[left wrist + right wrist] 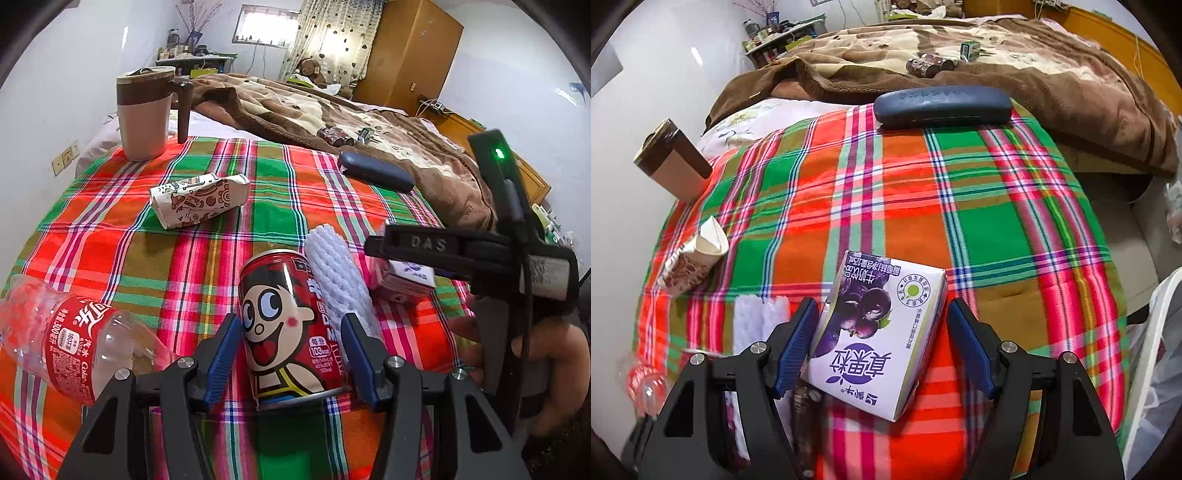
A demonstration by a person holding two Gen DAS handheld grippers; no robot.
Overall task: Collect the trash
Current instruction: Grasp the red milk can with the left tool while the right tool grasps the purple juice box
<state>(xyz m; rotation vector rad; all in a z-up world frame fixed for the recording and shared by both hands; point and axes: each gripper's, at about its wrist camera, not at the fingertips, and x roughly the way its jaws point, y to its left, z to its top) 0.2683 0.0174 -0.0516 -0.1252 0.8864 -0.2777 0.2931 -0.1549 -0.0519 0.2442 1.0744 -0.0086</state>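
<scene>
Left gripper [291, 354] clamped on red cartoon-face drink can [291, 328], upright on plaid cloth [207, 254]; white foam net sleeve [340, 273] just right of can, then purple-white milk carton [879, 339] between spread, non-touching pads of right gripper [882, 350]

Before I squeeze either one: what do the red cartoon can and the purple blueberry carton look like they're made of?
The red can looks like thin metal with a glossy printed skin: a bare silvery rim shows at its end and highlights run along its side. The purple carton looks like coated paperboard: folded edges, flat printed faces, a soft sheen. Both probably dent easily under a hard squeeze.
</scene>
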